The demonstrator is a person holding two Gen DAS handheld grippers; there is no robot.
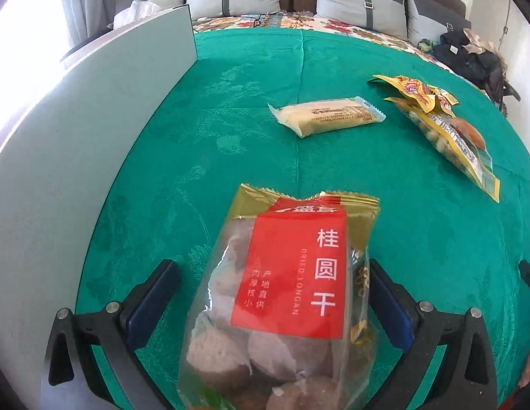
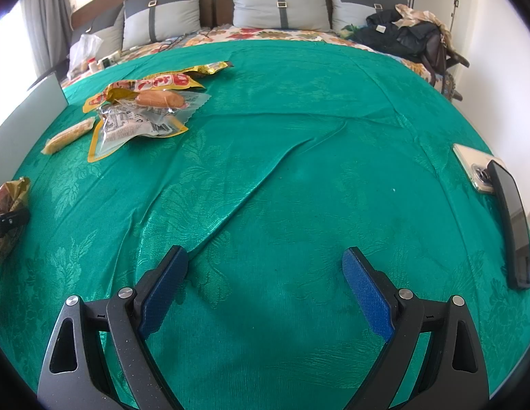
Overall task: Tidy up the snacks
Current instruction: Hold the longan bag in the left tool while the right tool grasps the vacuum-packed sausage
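A clear bag of dried longan [image 1: 282, 294] with a red label and gold top lies between the fingers of my left gripper [image 1: 271, 273]. The jaws stand wide on both sides of it and do not squeeze it. A pale yellow snack bar [image 1: 328, 116] lies further off on the green cloth [image 1: 213, 136]. A pile of yellow snack packets [image 1: 442, 116] lies to the right. My right gripper [image 2: 265, 266] is open and empty over bare green cloth [image 2: 299, 171]. The same pile [image 2: 145, 106], the bar [image 2: 68, 135] and the longan bag's edge [image 2: 8, 212] show at its left.
A grey box wall [image 1: 104, 109] stands along the left, also in the right wrist view [image 2: 29, 109]. Two phones [image 2: 497, 191] lie at the right edge of the cloth. Pillows [image 2: 278, 3] and dark clothes [image 2: 405, 37] are at the head of the bed.
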